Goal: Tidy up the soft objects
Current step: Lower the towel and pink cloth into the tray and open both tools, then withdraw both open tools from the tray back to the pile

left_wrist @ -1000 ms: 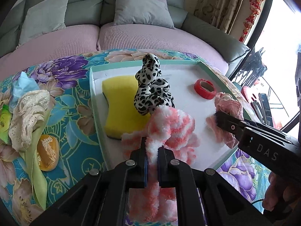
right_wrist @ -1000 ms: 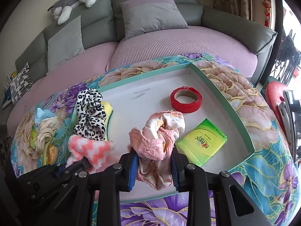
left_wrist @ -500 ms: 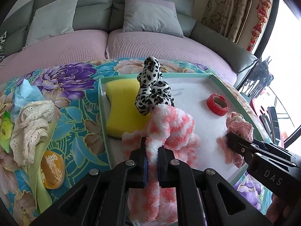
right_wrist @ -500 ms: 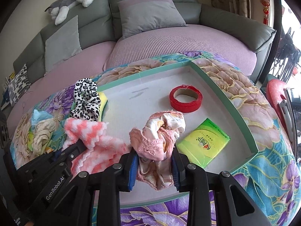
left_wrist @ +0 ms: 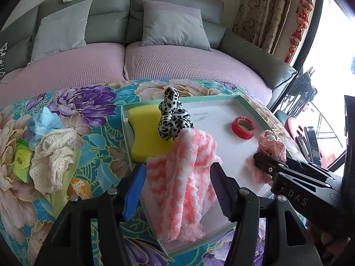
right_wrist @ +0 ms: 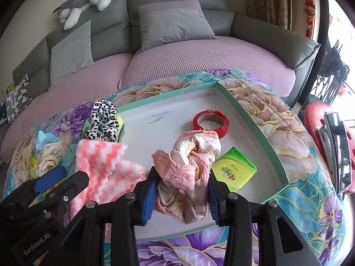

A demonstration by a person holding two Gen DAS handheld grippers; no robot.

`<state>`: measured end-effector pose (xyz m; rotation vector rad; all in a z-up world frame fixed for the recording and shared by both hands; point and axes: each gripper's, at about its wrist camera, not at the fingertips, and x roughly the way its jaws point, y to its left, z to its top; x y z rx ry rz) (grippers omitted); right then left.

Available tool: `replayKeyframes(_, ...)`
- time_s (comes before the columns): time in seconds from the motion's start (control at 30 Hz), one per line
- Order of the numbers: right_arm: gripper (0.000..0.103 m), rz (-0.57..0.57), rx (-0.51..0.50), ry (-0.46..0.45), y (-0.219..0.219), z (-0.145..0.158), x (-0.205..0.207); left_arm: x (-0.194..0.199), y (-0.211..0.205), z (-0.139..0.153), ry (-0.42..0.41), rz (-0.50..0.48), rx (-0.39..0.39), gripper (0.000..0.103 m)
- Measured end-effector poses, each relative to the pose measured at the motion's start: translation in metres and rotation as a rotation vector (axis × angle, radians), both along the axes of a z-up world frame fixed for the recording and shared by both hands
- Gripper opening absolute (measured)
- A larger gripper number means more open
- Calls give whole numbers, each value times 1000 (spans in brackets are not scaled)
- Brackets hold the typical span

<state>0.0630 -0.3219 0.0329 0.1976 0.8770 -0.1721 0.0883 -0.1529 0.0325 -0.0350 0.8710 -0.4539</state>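
A pink-and-white fuzzy cloth (left_wrist: 184,177) lies slumped over the near left corner of the white tray (left_wrist: 125,128). My left gripper (left_wrist: 178,190) straddles it with jaws opening, and both pads stand clear of the cloth. In the right wrist view a bunched pink lace cloth (right_wrist: 184,173) rests on the tray floor (right_wrist: 168,133). My right gripper (right_wrist: 180,190) is around it, jaws opening, and the cloth still fills the gap and touches both pads. A leopard-print cloth (left_wrist: 173,119) stands on a yellow sponge (left_wrist: 146,137) in the tray.
A red tape roll (right_wrist: 210,122) and a green tissue pack (right_wrist: 234,169) also lie in the tray. Left of the tray, on the floral tablecloth, sit a cream lace cloth (left_wrist: 53,155), a blue cloth (left_wrist: 43,122) and a green pack (left_wrist: 21,161). A sofa stands behind.
My left jaws have sprung open off the fuzzy cloth, which now lies loose in the tray, and the left gripper has risen a little. The right jaws have widened slightly around the lace cloth.
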Motion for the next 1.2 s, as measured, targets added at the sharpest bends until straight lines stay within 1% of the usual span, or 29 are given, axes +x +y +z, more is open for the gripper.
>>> replayKeyframes(0.03,54,-1,-1,2,0,0,0,-1,2,2,-5,2,-2,66)
replayKeyframes(0.07,60,-4,-7,4,0,1,0,-2,5,5,-9,7,-7,69)
replayKeyframes(0.1,69,-10,-15,2,0,2,-1,-2,7,6,-11,10,-10,71)
replayKeyframes(0.13,74,-13,-19,-2,0,3,-1,-2,9,7,-11,17,-11,72)
replayKeyframes(0.17,77,-18,-19,-7,-1,4,-2,-1,12,7,-12,26,-11,74)
replayKeyframes(0.2,84,-23,-17,-11,-2,5,-2,0,15,8,-13,34,-12,80)
replayKeyframes(0.23,90,-29,-16,-14,-2,6,-3,1,18,8,-15,45,-12,84)
replayKeyframes(0.27,92,-34,-14,-14,-3,6,-3,1,21,8,-19,61,-10,90)
replayKeyframes(0.3,96,-38,-12,-10,-4,5,-3,2,23,9,-22,77,-7,93)
replayKeyframes(0.33,101,-41,-9,-5,-5,4,-2,2,27,8,-27,95,-4,94)
replayKeyframes(0.37,103,-43,-5,-2,-6,3,-1,4,31,7,-32,117,0,96)
replayKeyframes(0.5,103,-47,0,2,-6,3,-1,10,44,0,-24,181,11,96)
replayKeyframes(0.73,103,-21,-13,12,1,3,1,16,71,-8,-5,313,29,96)
replayKeyframes(0.87,103,-9,-27,17,6,3,2,20,90,-13,42,375,-20,96)
replayKeyframes(0.93,103,-7,-32,17,8,4,2,20,96,-15,54,394,-27,96)
replayKeyframes(1.03,103,1,-33,6,15,8,3,20,103,-14,50,416,-26,96)
replayKeyframes(1.2,103,33,-49,-29,30,18,3,15,124,-5,5,487,-54,96)
